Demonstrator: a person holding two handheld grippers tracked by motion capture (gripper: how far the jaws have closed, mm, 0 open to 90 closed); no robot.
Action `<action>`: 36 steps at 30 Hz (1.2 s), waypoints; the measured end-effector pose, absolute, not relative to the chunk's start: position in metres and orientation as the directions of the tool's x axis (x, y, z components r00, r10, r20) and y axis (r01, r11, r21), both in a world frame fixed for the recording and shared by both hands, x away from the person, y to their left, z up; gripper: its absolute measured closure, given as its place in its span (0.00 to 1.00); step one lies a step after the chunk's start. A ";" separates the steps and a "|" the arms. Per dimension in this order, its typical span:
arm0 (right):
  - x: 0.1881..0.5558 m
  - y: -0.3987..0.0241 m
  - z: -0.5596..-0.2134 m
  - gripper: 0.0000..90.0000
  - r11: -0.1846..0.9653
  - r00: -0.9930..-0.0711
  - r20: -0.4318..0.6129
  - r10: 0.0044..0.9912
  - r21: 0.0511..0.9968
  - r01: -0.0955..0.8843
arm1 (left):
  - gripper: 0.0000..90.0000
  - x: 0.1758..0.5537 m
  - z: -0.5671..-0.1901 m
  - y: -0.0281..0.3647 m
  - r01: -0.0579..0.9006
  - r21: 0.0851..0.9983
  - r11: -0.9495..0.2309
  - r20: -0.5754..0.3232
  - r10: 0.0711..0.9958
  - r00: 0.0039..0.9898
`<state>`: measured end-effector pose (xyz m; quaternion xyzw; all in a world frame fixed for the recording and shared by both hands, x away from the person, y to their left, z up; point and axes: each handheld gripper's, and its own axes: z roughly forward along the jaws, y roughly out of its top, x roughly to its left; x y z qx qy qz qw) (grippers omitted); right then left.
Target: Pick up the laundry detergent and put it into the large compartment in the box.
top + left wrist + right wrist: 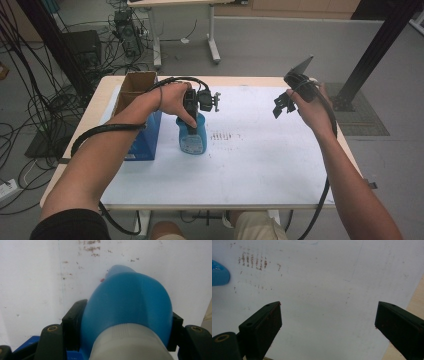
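Beside the blue box (145, 142) on the desk (260, 165), the left hand-held gripper (192, 117) clamps the upright blue bottle (192, 137) near its neck for control, while the right hand-held gripper (284, 105) hovers open, free to assist.

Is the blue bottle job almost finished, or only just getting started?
Probably early on. The left gripper is already shut on the blue bottle, which stands beside the blue box on the white sheet. The right gripper waits open, holding nothing. Moving the bottle looks still to come.

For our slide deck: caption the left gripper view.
Left claw clamped on a blue bottle above the white table sheet.
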<state>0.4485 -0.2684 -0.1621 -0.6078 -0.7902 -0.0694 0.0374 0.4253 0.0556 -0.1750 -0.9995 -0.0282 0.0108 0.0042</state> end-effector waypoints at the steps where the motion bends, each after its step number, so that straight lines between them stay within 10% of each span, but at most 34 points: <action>1: 0.449 -0.268 -0.162 0.08 0.252 -0.258 0.144 0.955 0.064 0.966 | 0.40 0.425 -0.175 0.055 0.057 -0.010 -0.998 -0.022 0.057 0.998; 17: 0.447 -0.266 -0.161 0.08 0.262 -0.269 0.140 0.953 0.068 0.963 | 0.40 0.425 -0.153 0.058 0.103 0.004 -0.995 -0.022 0.103 0.994; 36: 0.444 -0.255 -0.156 0.08 0.311 -0.318 0.140 0.938 0.072 0.948 | 0.40 0.416 -0.018 0.059 0.397 0.002 -0.918 0.078 0.396 0.915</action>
